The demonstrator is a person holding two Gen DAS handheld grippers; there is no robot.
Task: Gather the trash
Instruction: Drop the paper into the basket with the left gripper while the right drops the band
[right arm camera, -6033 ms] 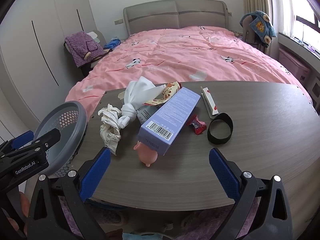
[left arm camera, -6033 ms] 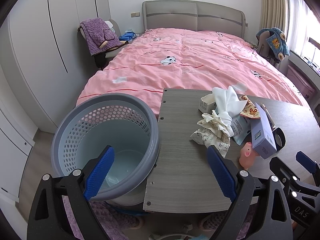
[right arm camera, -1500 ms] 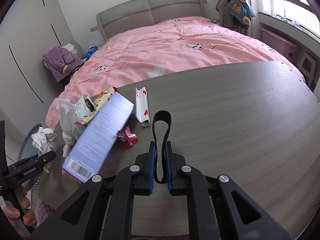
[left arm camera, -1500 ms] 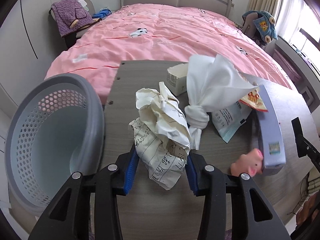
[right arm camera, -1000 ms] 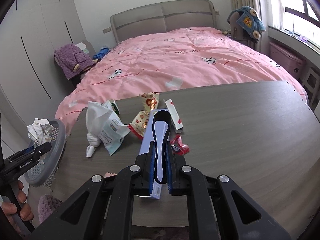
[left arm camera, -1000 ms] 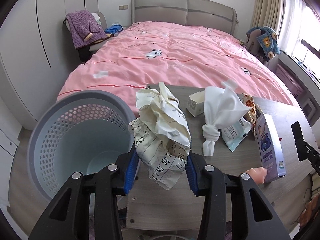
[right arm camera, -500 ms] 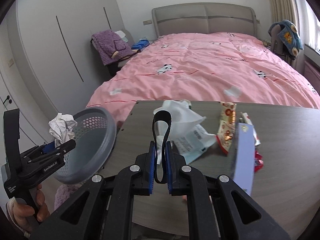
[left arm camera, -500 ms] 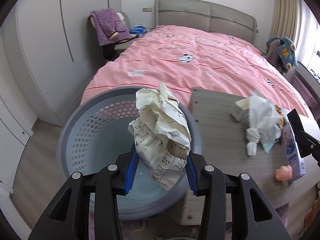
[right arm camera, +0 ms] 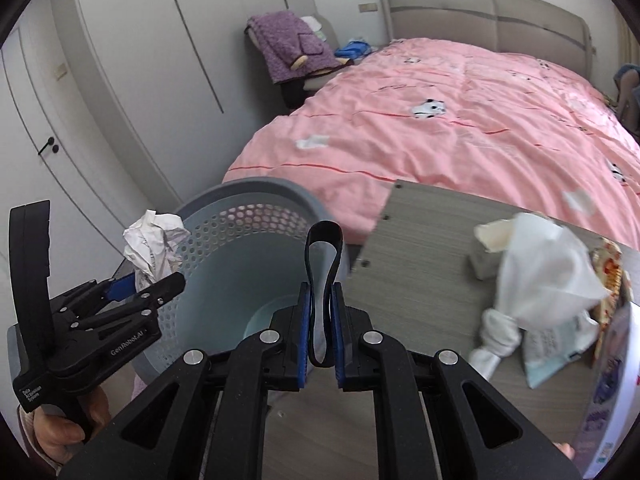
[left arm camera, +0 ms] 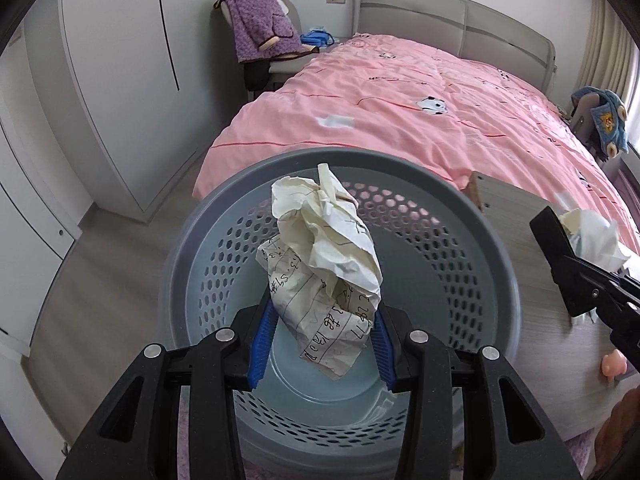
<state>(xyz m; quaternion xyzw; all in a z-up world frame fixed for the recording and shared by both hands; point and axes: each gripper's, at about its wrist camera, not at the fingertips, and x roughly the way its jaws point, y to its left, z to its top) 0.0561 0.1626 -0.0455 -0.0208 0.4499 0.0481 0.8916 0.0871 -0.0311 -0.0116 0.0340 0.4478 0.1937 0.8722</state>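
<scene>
Pinching a crumpled paper (left arm camera: 320,276) between its fingers, the left gripper (left arm camera: 322,344) hangs over the basket (left arm camera: 496,276); the right gripper (right arm camera: 320,336) clamps a black band (right arm camera: 323,240).

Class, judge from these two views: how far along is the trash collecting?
Done: nothing visible in the basket yet. In hand: left claw holds crumpled paper over it; right claw holds a black band. Left: knotted white bag and wrappers on the table.
</scene>
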